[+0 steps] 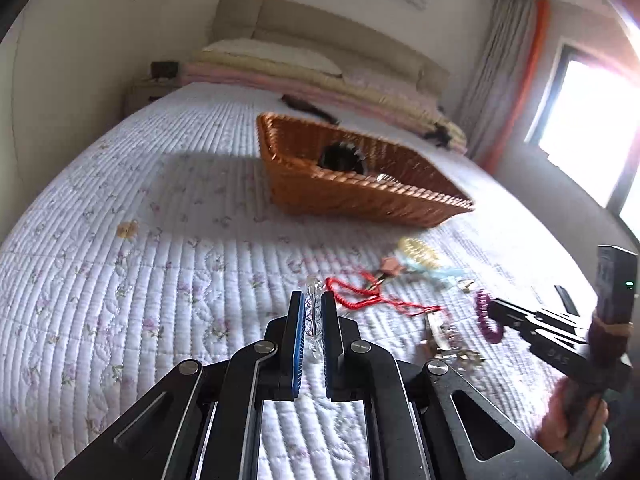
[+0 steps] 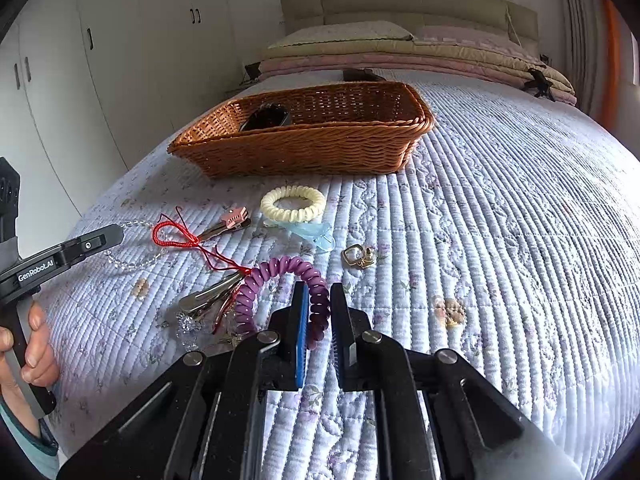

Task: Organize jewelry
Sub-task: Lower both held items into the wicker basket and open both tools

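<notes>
My left gripper (image 1: 311, 298) is shut on a clear bead bracelet (image 1: 314, 320), low over the quilt; the bracelet also shows in the right wrist view (image 2: 132, 262). My right gripper (image 2: 319, 292) is shut on a purple spiral hair tie (image 2: 280, 276). A brown wicker basket (image 2: 312, 148) stands farther up the bed with a dark item (image 2: 266, 117) inside. Between basket and grippers lie a red cord (image 2: 180, 238), a cream spiral tie (image 2: 293, 203), a pink clip (image 2: 234, 218), a blue clip (image 2: 310, 232), a gold buckle (image 2: 357, 256) and silver clips (image 2: 208, 296).
The white quilted bedspread (image 2: 500, 240) stretches to the right. Pillows and folded blankets (image 2: 400, 52) lie at the headboard. White wardrobes (image 2: 80, 80) stand on the left, a bright window (image 1: 592, 128) on the right.
</notes>
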`<state>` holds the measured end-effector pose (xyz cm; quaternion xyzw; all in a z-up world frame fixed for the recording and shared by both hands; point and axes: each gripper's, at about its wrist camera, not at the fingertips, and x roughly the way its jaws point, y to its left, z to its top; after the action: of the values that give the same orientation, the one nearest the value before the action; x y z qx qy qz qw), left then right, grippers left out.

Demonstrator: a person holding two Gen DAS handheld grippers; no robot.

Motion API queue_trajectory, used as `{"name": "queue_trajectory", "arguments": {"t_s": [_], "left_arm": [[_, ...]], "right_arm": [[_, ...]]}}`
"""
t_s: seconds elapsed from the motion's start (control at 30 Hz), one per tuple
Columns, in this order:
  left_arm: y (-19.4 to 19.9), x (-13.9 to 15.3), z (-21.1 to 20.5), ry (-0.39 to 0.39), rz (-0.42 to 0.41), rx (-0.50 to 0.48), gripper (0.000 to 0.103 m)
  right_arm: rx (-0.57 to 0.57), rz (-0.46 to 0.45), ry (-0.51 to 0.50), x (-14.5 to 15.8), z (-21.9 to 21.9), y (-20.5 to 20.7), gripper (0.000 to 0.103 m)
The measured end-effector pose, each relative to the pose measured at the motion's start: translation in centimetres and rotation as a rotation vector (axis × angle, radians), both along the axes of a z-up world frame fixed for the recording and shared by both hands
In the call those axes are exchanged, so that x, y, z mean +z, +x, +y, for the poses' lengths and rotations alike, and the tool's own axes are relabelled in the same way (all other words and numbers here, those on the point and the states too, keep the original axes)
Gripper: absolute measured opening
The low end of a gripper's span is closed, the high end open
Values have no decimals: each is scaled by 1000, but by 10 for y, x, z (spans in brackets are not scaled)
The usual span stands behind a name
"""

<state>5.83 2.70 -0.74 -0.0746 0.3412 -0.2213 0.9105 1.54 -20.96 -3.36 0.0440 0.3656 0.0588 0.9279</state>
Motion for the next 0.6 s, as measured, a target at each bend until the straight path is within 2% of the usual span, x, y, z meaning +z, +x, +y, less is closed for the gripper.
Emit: {"name": "queue_trajectory", "arguments": {"t_s": [0.2, 0.4, 0.6], "left_arm": [[-22, 25, 2, -152, -83, -116, 8], [-22, 37, -8, -189, -100, -137, 8], [1, 77, -30, -157, -147, -159, 8]], "right_arm": [[6, -47, -9, 8, 3, -8, 13], [1, -90, 9, 20, -1, -13, 13], [-16, -155, 35, 62, -9, 6, 13]]}}
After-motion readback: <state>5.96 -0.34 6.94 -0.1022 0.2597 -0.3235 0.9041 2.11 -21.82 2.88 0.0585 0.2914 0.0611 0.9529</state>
